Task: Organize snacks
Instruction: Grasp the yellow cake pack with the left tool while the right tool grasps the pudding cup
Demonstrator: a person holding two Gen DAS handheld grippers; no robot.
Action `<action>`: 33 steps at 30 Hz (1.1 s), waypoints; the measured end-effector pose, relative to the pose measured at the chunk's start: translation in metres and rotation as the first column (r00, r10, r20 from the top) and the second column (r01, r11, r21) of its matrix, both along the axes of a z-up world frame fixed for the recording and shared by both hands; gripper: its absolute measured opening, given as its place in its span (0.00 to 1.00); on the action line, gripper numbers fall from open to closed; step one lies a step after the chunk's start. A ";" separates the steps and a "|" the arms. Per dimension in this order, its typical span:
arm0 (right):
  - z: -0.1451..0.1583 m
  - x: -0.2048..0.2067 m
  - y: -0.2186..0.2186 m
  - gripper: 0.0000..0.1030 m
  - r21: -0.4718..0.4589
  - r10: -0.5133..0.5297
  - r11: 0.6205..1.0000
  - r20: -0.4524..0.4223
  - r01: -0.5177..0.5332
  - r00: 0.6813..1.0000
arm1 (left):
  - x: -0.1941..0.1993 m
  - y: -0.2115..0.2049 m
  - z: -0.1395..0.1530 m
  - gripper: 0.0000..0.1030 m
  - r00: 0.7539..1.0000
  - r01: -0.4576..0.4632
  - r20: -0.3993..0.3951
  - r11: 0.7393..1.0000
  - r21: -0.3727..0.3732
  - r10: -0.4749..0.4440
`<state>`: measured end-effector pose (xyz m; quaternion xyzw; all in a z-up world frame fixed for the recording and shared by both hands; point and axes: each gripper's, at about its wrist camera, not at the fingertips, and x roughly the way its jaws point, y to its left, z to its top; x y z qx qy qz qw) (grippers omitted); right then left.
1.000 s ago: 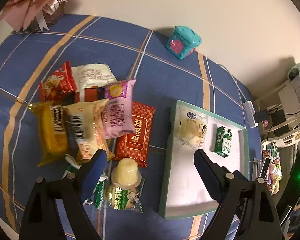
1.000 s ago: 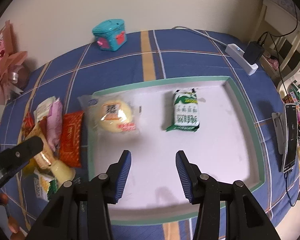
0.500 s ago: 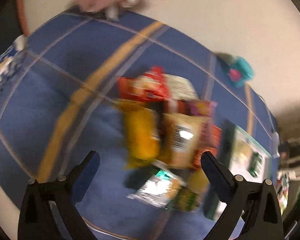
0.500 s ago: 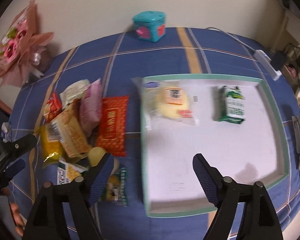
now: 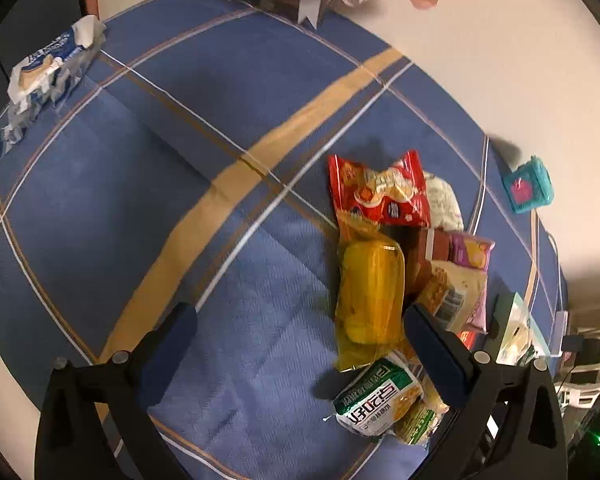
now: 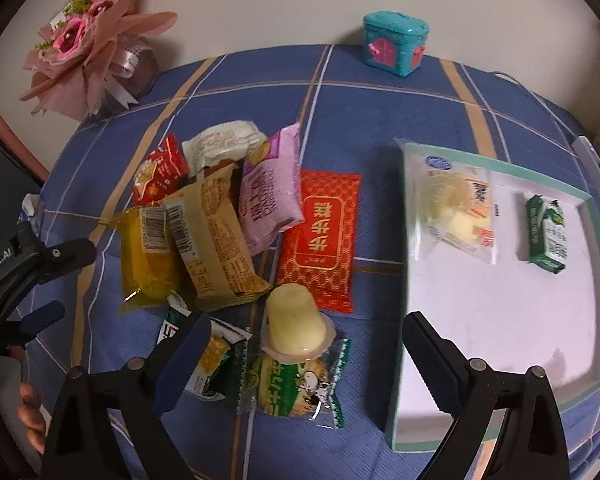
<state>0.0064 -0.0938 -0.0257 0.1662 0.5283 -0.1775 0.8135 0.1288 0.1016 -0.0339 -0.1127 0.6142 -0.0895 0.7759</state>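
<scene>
A pile of snack packets lies on the blue plaid cloth (image 6: 380, 92): a yellow packet (image 6: 148, 256), a tan packet (image 6: 216, 240), a pink packet (image 6: 268, 196), a red packet (image 6: 320, 236), a jelly cup (image 6: 296, 324) and a green candy packet (image 6: 296, 388). A white tray (image 6: 500, 312) with a green rim holds a bun packet (image 6: 460, 212) and a green carton (image 6: 546, 236). My right gripper (image 6: 306, 356) is open above the jelly cup. My left gripper (image 5: 296, 344) is open and empty, left of the yellow packet (image 5: 370, 300).
A teal toy box (image 6: 394, 48) stands at the back by the wall. A pink bouquet (image 6: 88, 36) stands at the back left. A blue and white wrapper (image 5: 44, 76) lies at the cloth's far left edge. A power strip (image 6: 592, 164) lies beyond the tray.
Both grippers swung left, away from the tray. The right gripper opened wider and now hangs over the snack pile. The left gripper now faces the cloth left of the pile.
</scene>
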 end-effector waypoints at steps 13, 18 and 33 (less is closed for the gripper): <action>-0.030 0.017 0.006 0.55 -0.008 0.046 0.999 -0.090 -0.047 0.995 | 0.011 -0.041 -0.016 0.95 0.995 0.095 -0.028 0.995 -0.030 -0.096; -0.040 0.019 0.006 0.51 0.004 0.055 0.998 -0.112 -0.055 0.992 | 0.011 -0.062 -0.024 0.85 0.989 0.145 -0.029 0.989 -0.011 -0.146; -0.033 0.016 0.004 0.43 0.047 0.061 0.997 -0.098 -0.056 0.993 | 0.007 -0.067 -0.020 0.41 0.988 0.151 -0.014 0.988 -0.013 -0.152</action>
